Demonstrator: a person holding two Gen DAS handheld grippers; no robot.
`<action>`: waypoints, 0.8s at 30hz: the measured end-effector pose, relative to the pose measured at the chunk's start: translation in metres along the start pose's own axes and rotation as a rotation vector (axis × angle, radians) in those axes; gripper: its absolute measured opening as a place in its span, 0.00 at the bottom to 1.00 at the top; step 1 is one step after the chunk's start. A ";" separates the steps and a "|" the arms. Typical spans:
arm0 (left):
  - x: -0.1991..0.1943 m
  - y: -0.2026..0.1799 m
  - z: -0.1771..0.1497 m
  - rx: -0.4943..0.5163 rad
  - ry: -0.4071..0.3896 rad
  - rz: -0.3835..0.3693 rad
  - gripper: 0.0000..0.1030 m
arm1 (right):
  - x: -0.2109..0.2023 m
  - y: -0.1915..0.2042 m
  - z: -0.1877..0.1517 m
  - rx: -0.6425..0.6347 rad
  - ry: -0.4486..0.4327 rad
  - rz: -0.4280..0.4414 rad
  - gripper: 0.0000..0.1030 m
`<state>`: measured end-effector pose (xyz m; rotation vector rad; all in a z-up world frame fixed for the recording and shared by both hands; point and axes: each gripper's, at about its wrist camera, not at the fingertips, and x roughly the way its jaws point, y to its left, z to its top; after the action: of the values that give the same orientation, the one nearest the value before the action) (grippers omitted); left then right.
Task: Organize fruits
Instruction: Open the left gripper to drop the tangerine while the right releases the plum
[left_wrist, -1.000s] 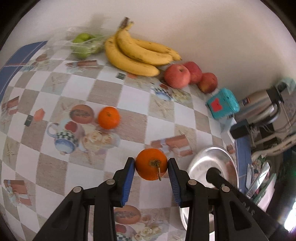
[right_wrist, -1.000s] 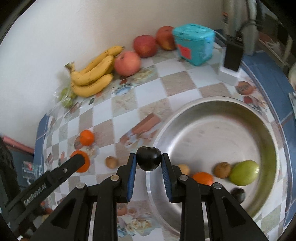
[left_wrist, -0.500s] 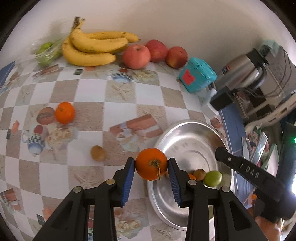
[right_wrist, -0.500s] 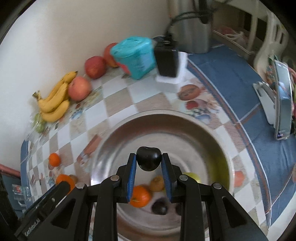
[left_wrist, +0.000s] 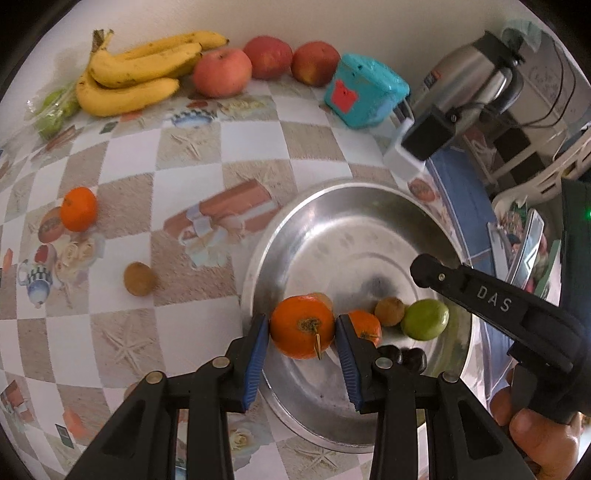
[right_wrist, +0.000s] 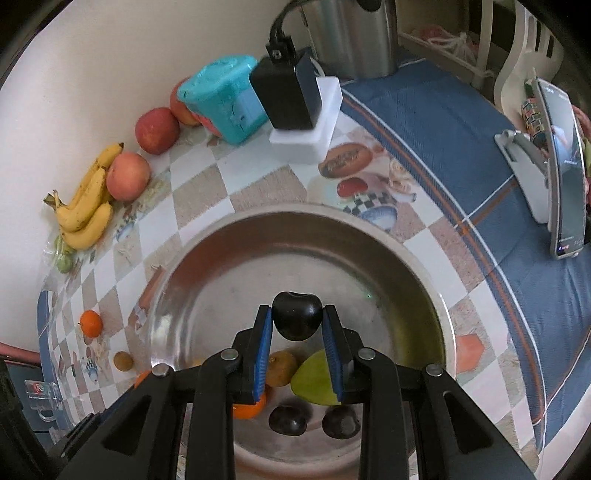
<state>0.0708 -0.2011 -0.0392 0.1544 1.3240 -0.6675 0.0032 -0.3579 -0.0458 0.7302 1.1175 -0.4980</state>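
Left wrist view: left gripper clamps an orange over the near-left rim of the steel bowl; in bowl: 2nd orange, kiwi, green fruit, two dark plums. Right wrist view: right gripper, nearly shut, pinches a dark plum above bowl centre. On cloth outside bowl: tangerine, brown fruit; bananas and apples by wall.
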 end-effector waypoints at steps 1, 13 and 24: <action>0.003 -0.001 -0.001 0.000 0.011 -0.002 0.38 | 0.002 -0.001 -0.001 0.000 0.005 -0.003 0.28; 0.017 -0.005 -0.008 0.001 0.063 -0.001 0.39 | 0.012 0.001 -0.003 -0.018 0.028 -0.036 0.28; 0.011 -0.005 -0.003 -0.002 0.047 -0.019 0.44 | 0.000 0.007 0.000 -0.036 0.005 -0.069 0.34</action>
<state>0.0666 -0.2075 -0.0492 0.1567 1.3723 -0.6814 0.0083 -0.3531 -0.0442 0.6634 1.1565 -0.5331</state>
